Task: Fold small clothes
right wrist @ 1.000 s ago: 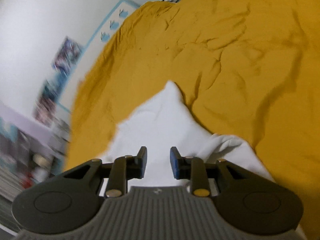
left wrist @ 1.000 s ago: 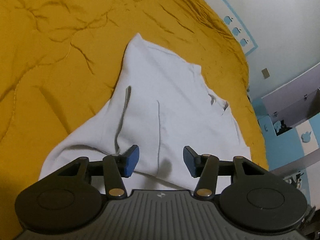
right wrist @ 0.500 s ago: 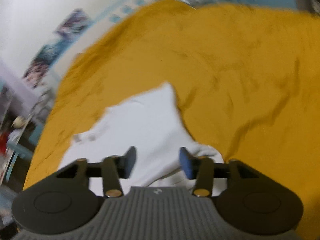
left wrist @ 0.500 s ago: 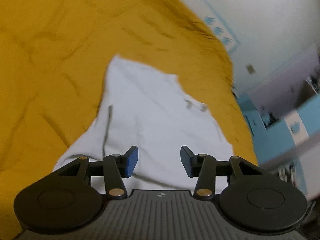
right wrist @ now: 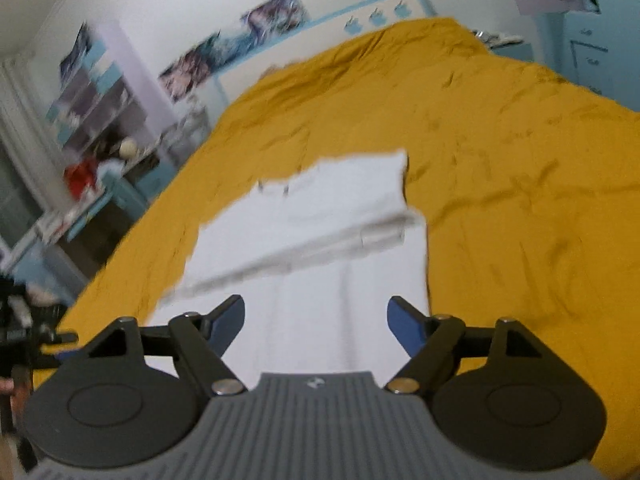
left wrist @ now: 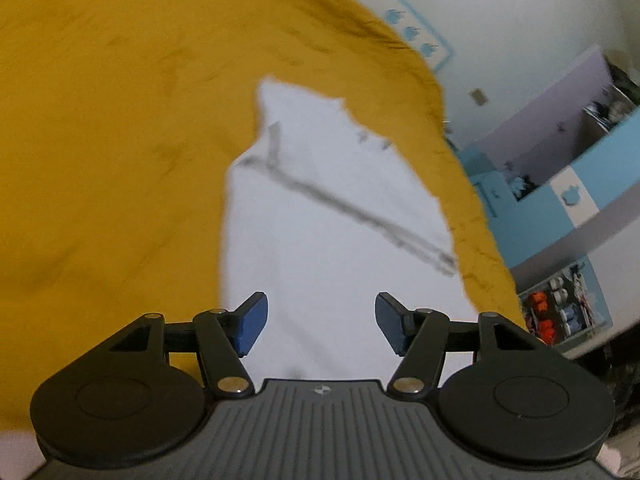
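we see a small white cotton garment (left wrist: 332,216) that lies flat on the wrinkled mustard-yellow bed cover (left wrist: 112,152), near the middle of the bed. one part of the small white cotton garment is already turned over the rest, and the grey folded edge (right wrist: 304,252) crosses it as a slanted line in both views. the pictures are blurred, so we cannot tell what kind of clothing it is; two small dark marks (left wrist: 372,140) near its far edge could be a label or a print

our left gripper (left wrist: 320,322) has its blue pads wide apart and the jaws are opening; nothing is between them, the cloth is only below. our right gripper (right wrist: 316,326) is the same: jaws opening, wide, and empty, with the white cloth under it but not touched

we judge that the cloth is light, thin and very soft. it has no stiffness, so it will hang and bend wherever we lift it, and it can slide a little on the bed cover. it is not fragile. we think the best places to hold are the two near corners or the near hem (right wrist: 312,356), one for each gripper, and we must pinch all layers together, otherwise the fold can open again
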Motion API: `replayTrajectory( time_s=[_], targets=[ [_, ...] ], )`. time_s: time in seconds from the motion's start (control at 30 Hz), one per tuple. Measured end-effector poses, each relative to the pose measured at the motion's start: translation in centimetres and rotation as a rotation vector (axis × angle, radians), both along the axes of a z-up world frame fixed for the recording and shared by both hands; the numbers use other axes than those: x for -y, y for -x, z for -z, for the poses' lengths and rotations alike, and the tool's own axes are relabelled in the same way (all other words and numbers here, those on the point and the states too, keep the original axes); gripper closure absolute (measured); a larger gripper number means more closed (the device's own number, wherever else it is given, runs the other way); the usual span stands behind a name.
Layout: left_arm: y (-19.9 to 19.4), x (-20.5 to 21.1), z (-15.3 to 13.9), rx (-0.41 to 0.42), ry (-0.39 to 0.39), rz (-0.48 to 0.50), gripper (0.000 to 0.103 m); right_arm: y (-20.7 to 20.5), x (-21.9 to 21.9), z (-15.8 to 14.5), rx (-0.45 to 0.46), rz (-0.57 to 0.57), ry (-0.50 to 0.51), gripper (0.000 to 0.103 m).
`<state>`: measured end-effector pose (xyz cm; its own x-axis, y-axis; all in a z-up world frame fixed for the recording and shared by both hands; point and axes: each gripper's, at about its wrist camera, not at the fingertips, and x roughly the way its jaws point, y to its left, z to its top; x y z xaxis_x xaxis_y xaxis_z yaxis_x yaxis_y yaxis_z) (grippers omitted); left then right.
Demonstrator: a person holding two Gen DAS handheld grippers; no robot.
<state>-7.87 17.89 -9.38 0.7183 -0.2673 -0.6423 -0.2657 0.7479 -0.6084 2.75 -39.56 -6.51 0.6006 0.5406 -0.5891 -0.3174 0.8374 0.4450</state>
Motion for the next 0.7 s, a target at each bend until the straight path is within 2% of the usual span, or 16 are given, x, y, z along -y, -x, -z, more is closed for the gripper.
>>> replayTrajectory(
  time_s=[0.07, 0.17, 0.23, 0.4, 0.53, 0.7],
  targets=[
    [1.5, -1.0, 1.7, -0.028, 0.072, -0.039, 0.032, 0.9, 1.3, 1.2, -0.054, 0.019, -0.001, 0.040],
    [2.9, -1.5, 4.3, -0.029, 0.215, -0.076, 0.033, 1.4, 3.4, 3.3, -0.144, 0.072, -0.056, 0.041],
    [3.1, -1.3, 5.8, -0.044, 0.282, -0.090, 0.033, 1.6, 4.4, 4.6, -0.194, 0.101, -0.078, 0.041],
    [2.6, -0.3, 7.7, -0.059, 0.337, -0.090, 0.033, 2.0, 4.9, 6.6, -0.249, 0.129, -0.121, 0.041],
    [2.2, -0.6, 9.1, -0.027, 0.456, -0.096, 0.033, 1.9, 4.4, 8.2, -0.322, 0.087, -0.187, 0.041],
    [1.9, -0.8, 11.2, -0.022, 0.554, -0.155, 0.033, 1.6, 3.3, 9.0, -0.331, 0.073, -0.193, 0.037]
  ],
)
